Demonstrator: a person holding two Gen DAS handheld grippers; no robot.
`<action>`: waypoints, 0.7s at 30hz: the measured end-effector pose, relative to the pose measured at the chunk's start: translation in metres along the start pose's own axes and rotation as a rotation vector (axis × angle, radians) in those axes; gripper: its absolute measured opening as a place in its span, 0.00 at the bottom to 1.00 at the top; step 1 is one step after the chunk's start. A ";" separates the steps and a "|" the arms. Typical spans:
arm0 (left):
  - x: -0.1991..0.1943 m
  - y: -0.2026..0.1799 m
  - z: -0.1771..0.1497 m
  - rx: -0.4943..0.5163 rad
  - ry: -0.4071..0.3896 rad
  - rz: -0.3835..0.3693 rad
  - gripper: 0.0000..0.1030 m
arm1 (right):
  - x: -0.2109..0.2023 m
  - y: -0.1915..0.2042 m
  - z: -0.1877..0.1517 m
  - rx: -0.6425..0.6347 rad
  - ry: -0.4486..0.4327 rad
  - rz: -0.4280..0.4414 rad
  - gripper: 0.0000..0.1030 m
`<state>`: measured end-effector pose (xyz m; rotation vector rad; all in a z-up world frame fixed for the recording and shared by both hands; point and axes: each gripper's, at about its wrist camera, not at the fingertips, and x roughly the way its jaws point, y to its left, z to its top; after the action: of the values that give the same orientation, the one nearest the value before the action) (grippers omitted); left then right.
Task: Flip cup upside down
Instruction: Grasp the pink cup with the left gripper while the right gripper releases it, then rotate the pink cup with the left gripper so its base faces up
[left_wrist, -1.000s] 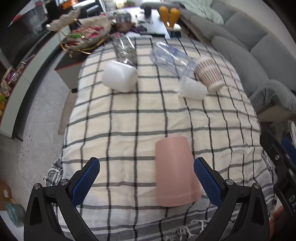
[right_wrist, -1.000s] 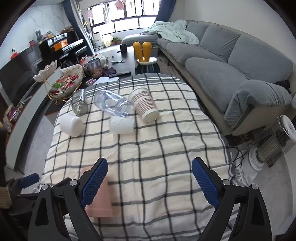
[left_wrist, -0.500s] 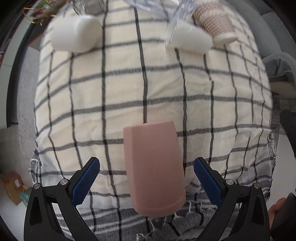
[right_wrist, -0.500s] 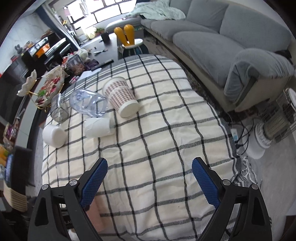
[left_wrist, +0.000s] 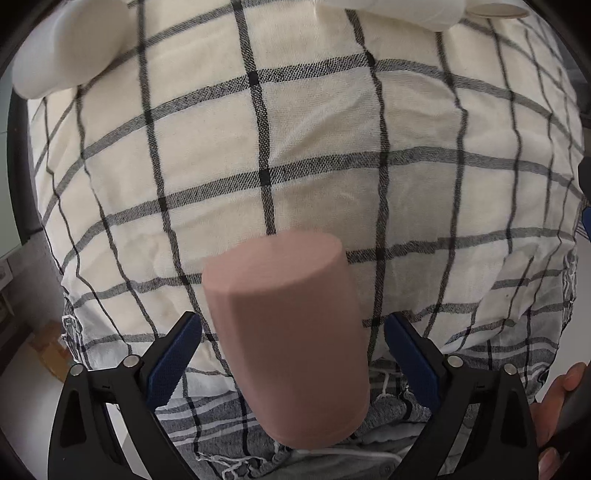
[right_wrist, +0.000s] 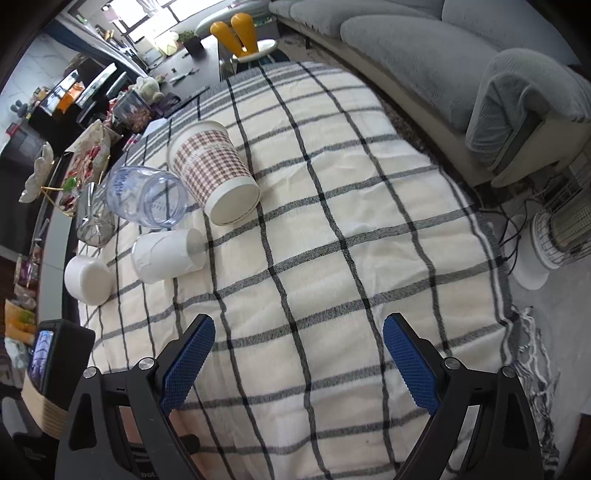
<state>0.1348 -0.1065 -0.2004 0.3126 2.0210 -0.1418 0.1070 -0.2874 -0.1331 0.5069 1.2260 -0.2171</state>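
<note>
A pink cup (left_wrist: 291, 339) lies on its side near the front edge of the checked tablecloth (left_wrist: 332, 129), its closed base pointing away from me. My left gripper (left_wrist: 291, 354) is open, its blue pads on either side of the cup, with a gap at each side. My right gripper (right_wrist: 295, 354) is open and empty above the cloth; a bit of the pink cup (right_wrist: 127, 424) shows behind its left finger.
Farther back on the cloth lie a patterned paper cup (right_wrist: 216, 173), a clear plastic jar (right_wrist: 147, 195), two white cups (right_wrist: 168, 254) (right_wrist: 86, 278) and a glass (right_wrist: 94, 221). A grey sofa (right_wrist: 424, 55) and a heater (right_wrist: 569, 221) stand to the right.
My left gripper has moved forward and down so the pink cup now sits between its pads. The right gripper has risen and tilted toward the table.
</note>
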 end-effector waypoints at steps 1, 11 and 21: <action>0.001 0.000 0.003 0.001 0.007 0.003 0.93 | 0.003 -0.001 0.002 0.003 0.008 0.004 0.90; 0.030 -0.002 0.019 0.009 0.113 -0.009 0.70 | 0.034 -0.005 0.007 0.027 0.075 0.031 0.90; 0.011 0.020 0.000 0.035 -0.059 -0.016 0.70 | 0.013 0.001 0.000 0.007 0.038 0.031 0.90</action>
<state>0.1357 -0.0855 -0.2100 0.3103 1.9644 -0.1942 0.1117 -0.2855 -0.1452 0.5376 1.2540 -0.1867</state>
